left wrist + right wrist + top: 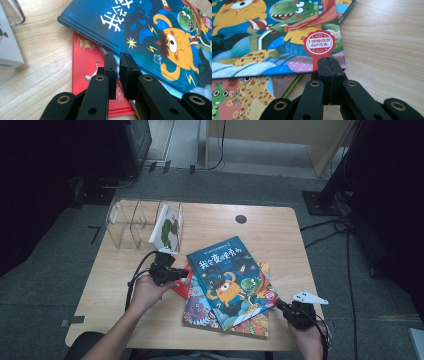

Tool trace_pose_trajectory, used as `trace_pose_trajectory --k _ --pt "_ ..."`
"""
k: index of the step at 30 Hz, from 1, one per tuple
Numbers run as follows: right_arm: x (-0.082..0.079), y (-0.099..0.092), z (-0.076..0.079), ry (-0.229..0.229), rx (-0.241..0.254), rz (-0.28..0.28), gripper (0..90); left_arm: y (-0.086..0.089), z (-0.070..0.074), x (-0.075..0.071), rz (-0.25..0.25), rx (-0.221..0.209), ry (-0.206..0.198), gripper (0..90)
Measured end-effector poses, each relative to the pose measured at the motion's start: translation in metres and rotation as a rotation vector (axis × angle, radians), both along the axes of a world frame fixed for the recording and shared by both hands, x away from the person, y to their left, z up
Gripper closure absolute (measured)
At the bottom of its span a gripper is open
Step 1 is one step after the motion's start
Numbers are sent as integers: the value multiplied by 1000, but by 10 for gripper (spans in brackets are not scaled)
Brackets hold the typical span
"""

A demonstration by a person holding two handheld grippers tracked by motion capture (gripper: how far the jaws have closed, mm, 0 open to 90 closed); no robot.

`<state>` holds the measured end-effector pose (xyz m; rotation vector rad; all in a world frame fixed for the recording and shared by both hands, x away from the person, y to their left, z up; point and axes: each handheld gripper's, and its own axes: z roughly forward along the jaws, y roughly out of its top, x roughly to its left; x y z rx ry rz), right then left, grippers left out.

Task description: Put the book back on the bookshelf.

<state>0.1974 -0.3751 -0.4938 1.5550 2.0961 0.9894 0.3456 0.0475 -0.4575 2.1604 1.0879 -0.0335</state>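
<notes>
Both grippers sit at a light wooden table (pixel 280 227); left gripper (pixel 186 273), jaws nearly together and gripping nothing, rests at the blue book's (pixel 230 275) spine edge; right gripper (pixel 278 303), jaws pressed shut and empty, touches that book's near corner; it lies atop a stack of picture books; a clear rack (pixel 127 222) holding one white book (pixel 166 230) stands behind; grey carpet (pixel 45 270) with cables surrounds the table.

Lab or studio — grey carpet (pixel 45 275), floor cables (pixel 330 232), stand bases (pixel 320 202)
</notes>
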Motion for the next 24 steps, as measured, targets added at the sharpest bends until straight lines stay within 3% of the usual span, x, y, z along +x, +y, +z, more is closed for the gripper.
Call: trace_pose_trajectory --k 8,24 --pt "13 -4 -1 -2 -12 -15 900 12 -1 -1 43 12 -2 841" --pt "61 -13 -5 -10 -6 -46 900 35 -6 -11 111 37 4 786"
